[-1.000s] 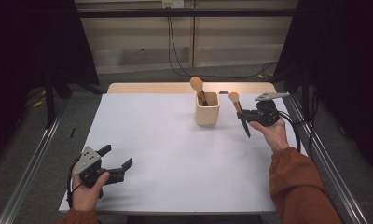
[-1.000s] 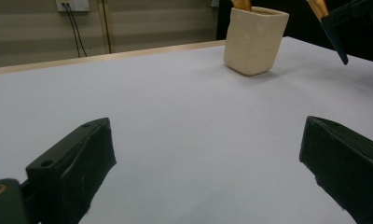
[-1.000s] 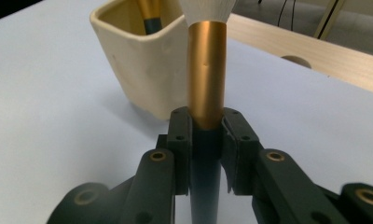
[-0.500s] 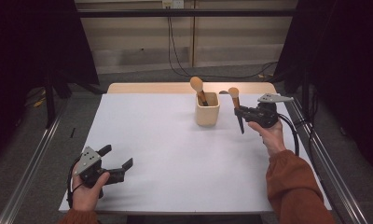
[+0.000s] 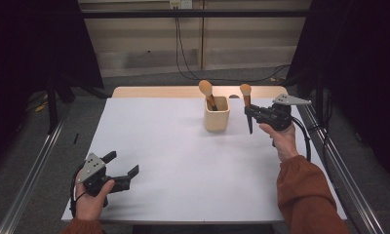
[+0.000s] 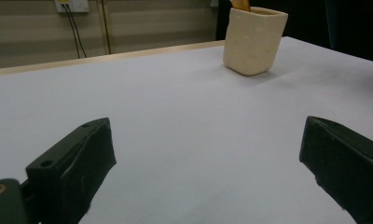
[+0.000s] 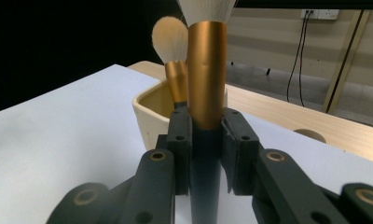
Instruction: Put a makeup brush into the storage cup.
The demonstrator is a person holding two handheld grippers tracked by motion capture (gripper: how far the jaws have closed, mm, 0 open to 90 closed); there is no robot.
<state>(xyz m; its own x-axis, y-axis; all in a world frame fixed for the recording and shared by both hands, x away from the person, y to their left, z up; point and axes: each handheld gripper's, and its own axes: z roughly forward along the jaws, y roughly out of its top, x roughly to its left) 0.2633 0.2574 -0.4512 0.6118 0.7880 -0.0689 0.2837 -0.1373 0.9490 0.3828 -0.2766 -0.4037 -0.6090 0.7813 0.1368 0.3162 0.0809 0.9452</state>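
A cream square cup [image 5: 217,113] [image 6: 253,39] [image 7: 153,113] stands at the back middle of the white table [image 5: 183,156], with one makeup brush [image 5: 207,92] [image 7: 173,60] leaning inside it. My right gripper [image 5: 250,113] [image 7: 206,149] is shut on a second makeup brush [image 5: 246,105] [image 7: 206,79], held upright in the air just right of the cup, bristles up and dark handle pointing down. My left gripper [image 5: 119,168] [image 6: 208,168] rests open near the table's front left corner, nothing between its jaws.
A wooden strip [image 5: 159,91] runs along the table's far edge, with a round hole [image 7: 310,135] in it. Metal rails [image 5: 32,170] flank both sides of the table. Cables [image 5: 183,48] hang down the back wall.
My right gripper has carried the brush leftward and slightly up, closer to the cup, and turned it more upright. The left gripper has stayed put.
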